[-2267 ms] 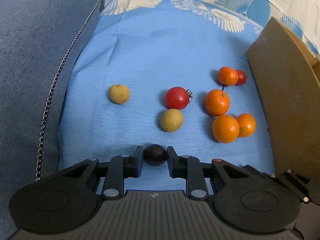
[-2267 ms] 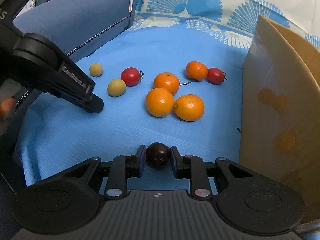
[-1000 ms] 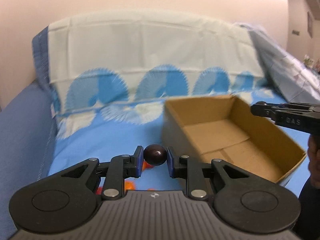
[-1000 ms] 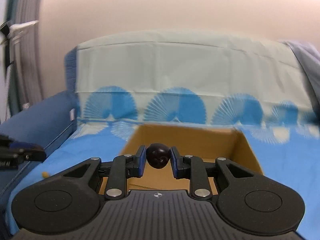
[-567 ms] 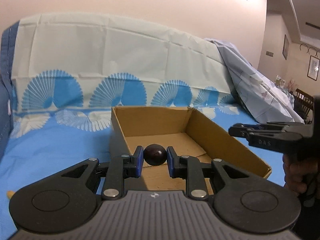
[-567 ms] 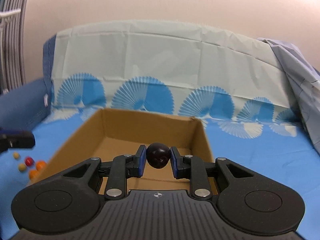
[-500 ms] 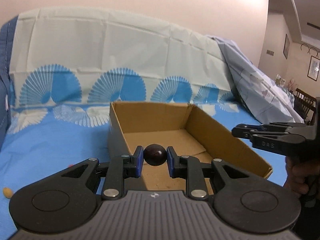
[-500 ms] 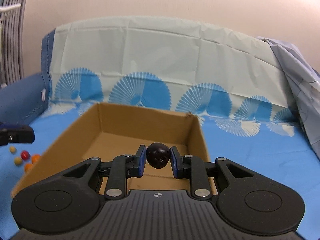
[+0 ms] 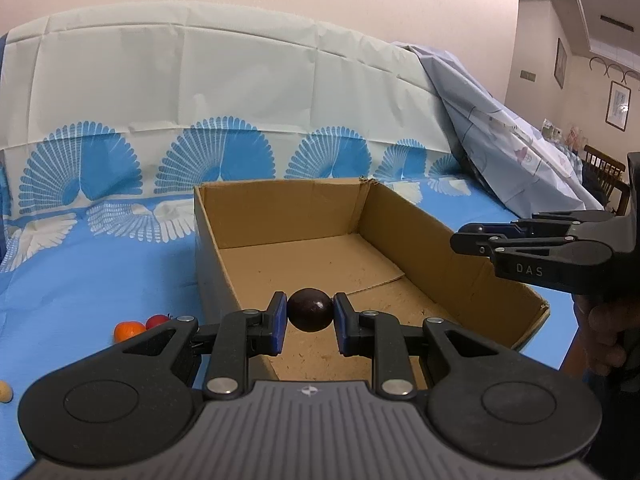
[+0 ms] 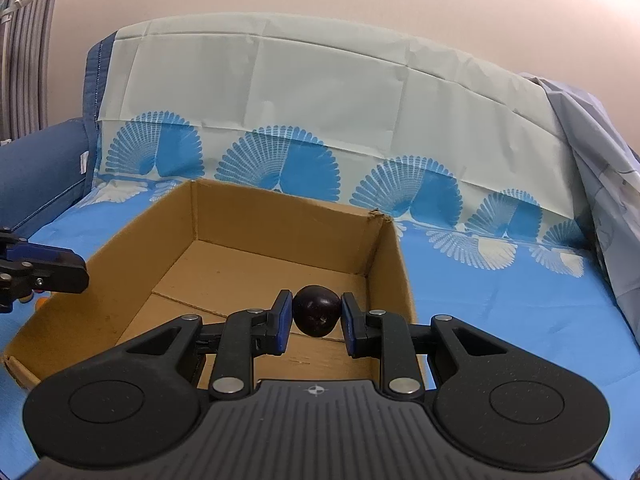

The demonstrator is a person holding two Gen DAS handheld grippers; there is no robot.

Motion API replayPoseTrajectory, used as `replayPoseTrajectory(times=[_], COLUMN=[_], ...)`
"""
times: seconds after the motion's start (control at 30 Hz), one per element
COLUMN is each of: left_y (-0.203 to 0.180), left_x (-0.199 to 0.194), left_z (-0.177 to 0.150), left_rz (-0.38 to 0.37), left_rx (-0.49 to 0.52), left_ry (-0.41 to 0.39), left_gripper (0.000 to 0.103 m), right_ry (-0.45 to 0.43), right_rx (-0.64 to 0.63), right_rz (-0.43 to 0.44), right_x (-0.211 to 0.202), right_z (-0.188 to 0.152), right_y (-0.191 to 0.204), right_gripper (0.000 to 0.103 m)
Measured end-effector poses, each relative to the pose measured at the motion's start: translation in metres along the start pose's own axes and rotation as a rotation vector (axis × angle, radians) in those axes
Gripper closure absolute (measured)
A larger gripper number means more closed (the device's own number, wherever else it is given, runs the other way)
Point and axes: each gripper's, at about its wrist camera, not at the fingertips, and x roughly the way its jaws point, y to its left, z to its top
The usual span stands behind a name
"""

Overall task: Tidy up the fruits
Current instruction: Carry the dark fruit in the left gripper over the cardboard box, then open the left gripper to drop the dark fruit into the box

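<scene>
Your open cardboard box (image 9: 420, 240) sits on the blue cloth (image 9: 100, 272), its floor bare apart from a loose inner flap. Behind it the cloth, printed with white-and-blue fans, runs up a backrest, and a pale sheet (image 9: 500, 136) is draped at the far right. To the left of the box, on the cloth, lie an orange (image 9: 127, 330) and a red tomato (image 9: 157, 321) touching each other, with a yellowish fruit (image 9: 5, 391) at the frame's left edge. A dark blue cushion (image 10: 36, 168) borders the cloth on the left in the right wrist view.

Your left hand-held gripper (image 9: 308, 318) is clamped on a dark plum (image 9: 310, 310), the fruit pinched squarely between the two blue pads and held over the near part of the box, above its floor. Your right hand-held gripper (image 10: 316, 318) likewise grips a second dark plum (image 10: 316, 316) between its pads, over the box's right half, close to the right wall. Neither plum touches the cardboard. From the left view, your right tool reaches in over the box's right wall; from the right view, your left tool's tip pokes in by the left wall.
</scene>
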Motion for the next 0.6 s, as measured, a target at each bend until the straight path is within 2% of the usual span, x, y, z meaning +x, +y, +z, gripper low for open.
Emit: replayPoseTrajectory(times=[0.6], left_y=[-0.004], left_x=[0.001], left_z=[-0.0005], left_rz=[0.016], left_rx=[0.016], left_ry=[0.014], left_gripper=[0.076], right_ry=[0.004], right_rx=[-0.005], right_rz=[0.004], right_x=[0.0003], right_z=[0.0007], right_y=[0.0034], right_gripper=[0.076])
